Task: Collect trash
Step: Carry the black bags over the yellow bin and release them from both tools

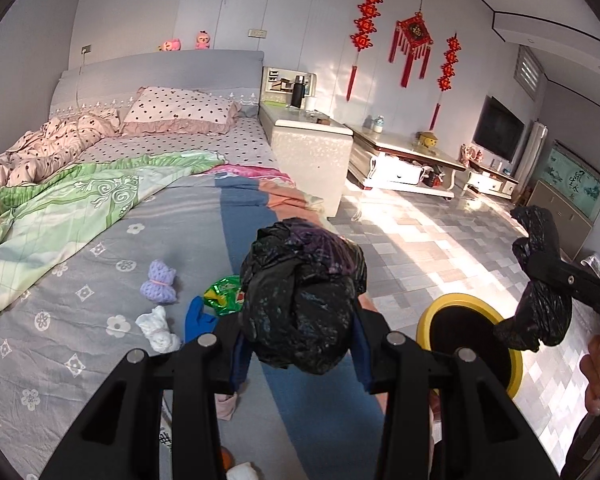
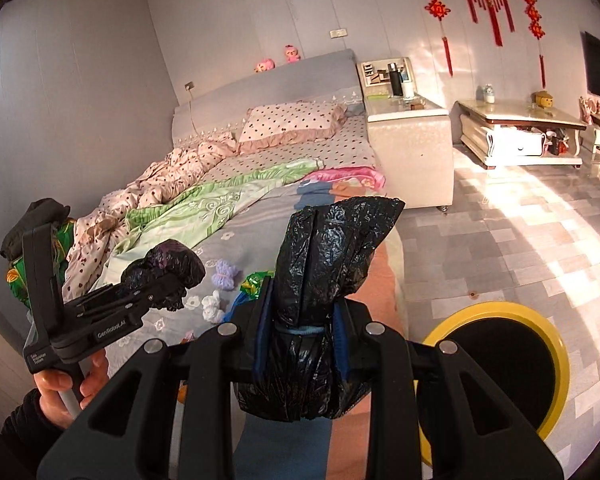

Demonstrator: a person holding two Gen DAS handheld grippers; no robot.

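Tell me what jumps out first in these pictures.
Each tool is clamped on black plastic: the left tool holds a bag wad, the right tool another wad. A yellow-rimmed bin waits on the floor beside the bed.

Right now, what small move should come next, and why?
Probably spread the two grippers apart to open the bag. The left gripper and the right gripper each pinch bunched black trash bag beside the yellow-rimmed bin, while trash like the green wrapper lies on the bed.
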